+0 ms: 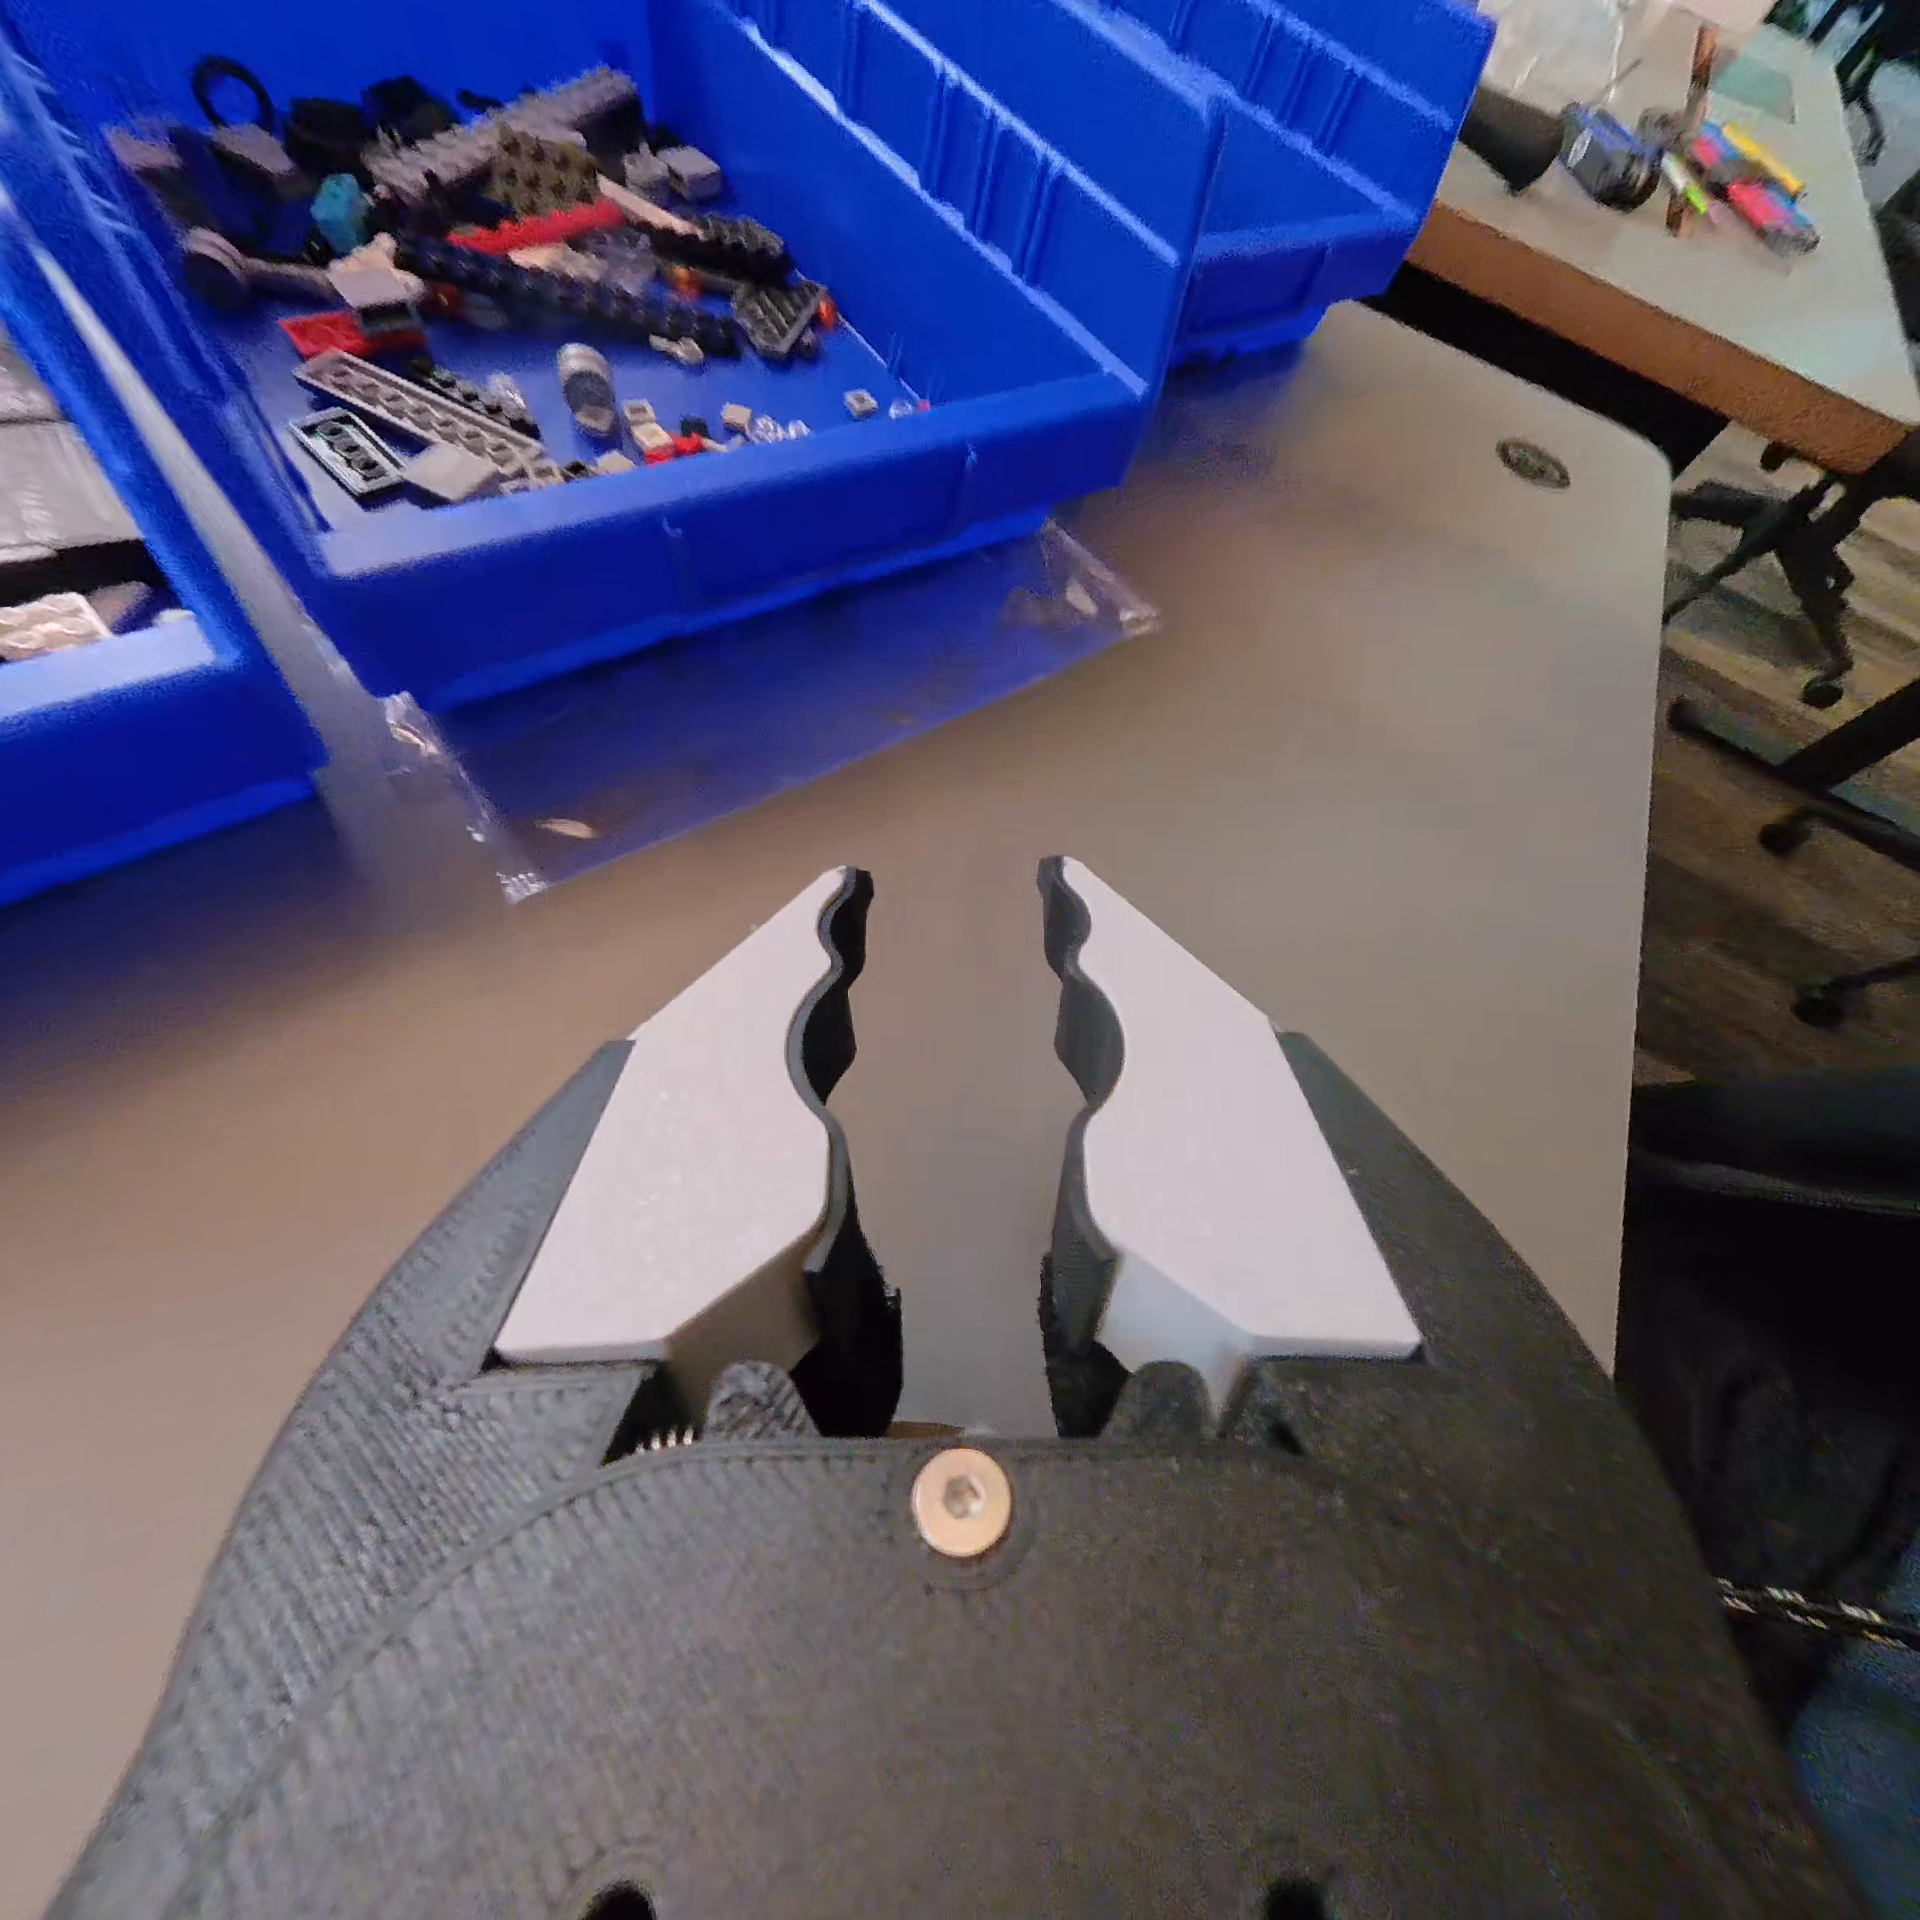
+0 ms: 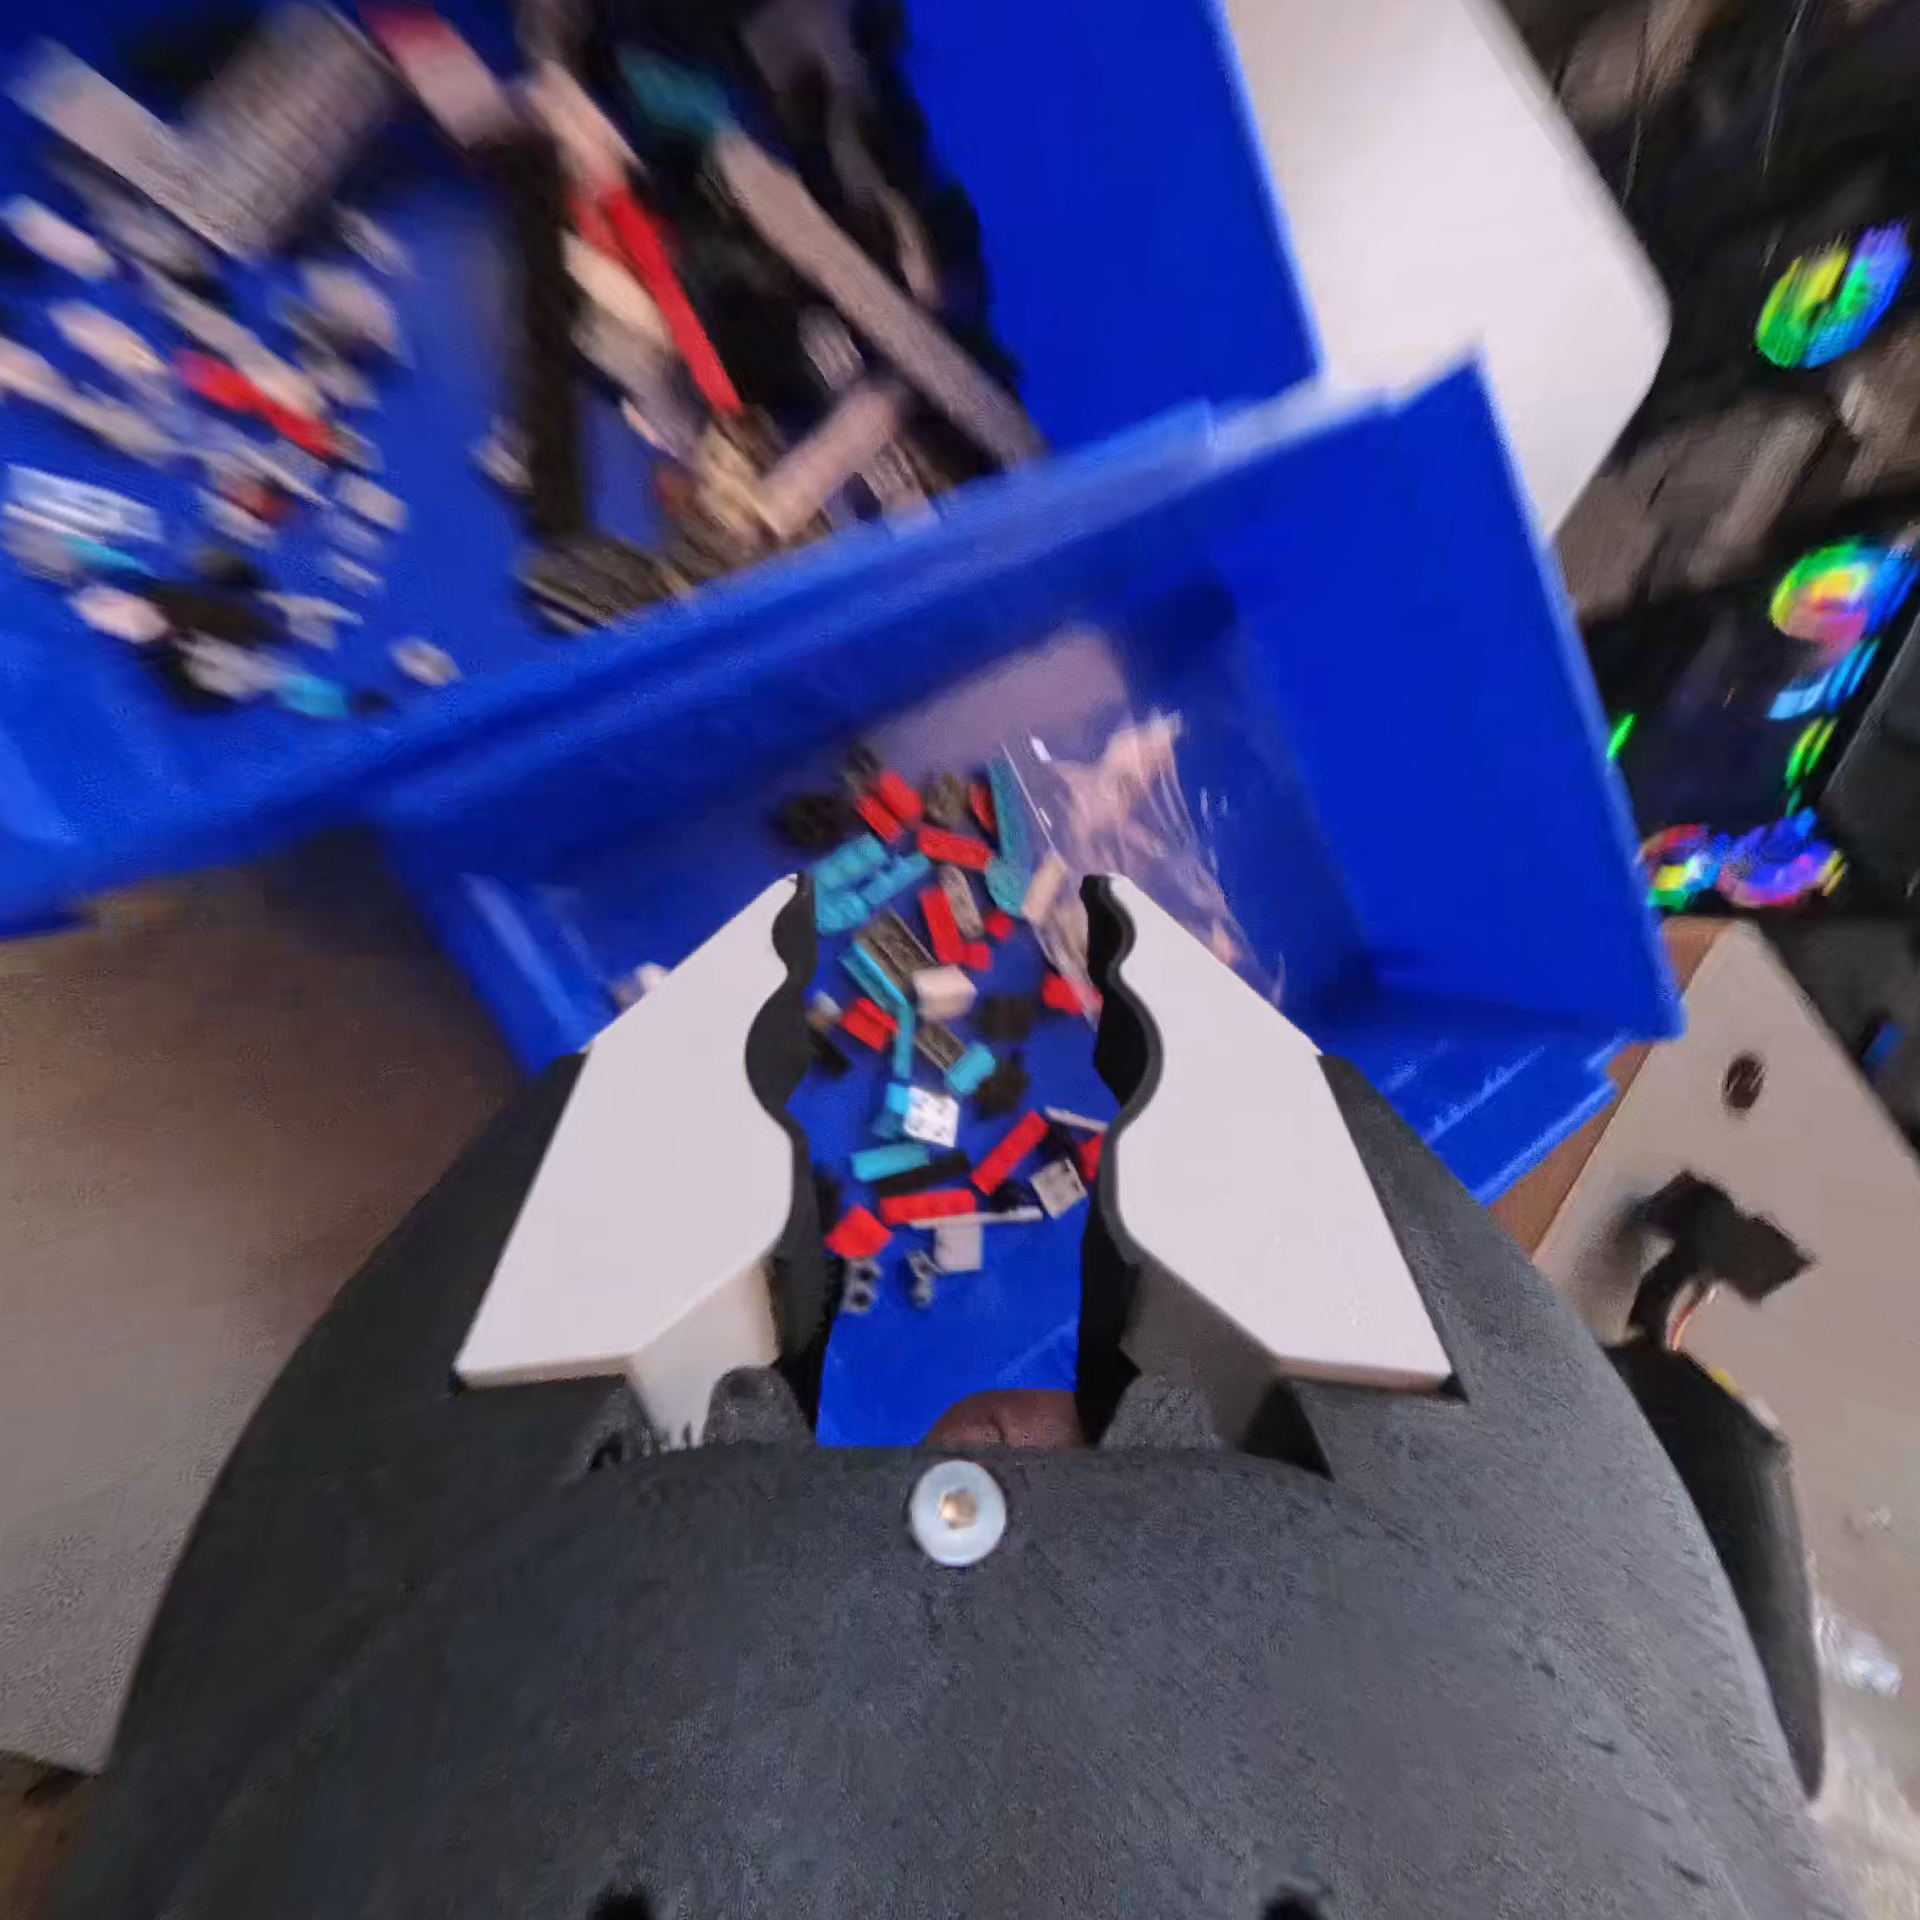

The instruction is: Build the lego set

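Lego pieces point(image 2: 940, 1049) in the blue bin point(image 2: 1455, 727): lower open, empty right claw point(image 2: 943, 894) slowly, single out one brick; keep open, empty left claw point(image 1: 951, 883) over tabletop point(image 1: 1299, 727).

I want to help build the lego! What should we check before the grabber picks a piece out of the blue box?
1. Right gripper open, nothing between its fingers: ok.
2. Right gripper over the blue plastic bin of small red, teal, black and white bricks: ok.
3. Which brick it aims at: cannot tell, the pile is jumbled.
4. Crinkly clear plastic bag lying in that bin beside the bricks, could snag: not ok.
5. Right view sharp enough to aim: not ok, it is blurred.
6. Left gripper open, empty, over bare grey tabletop: ok.
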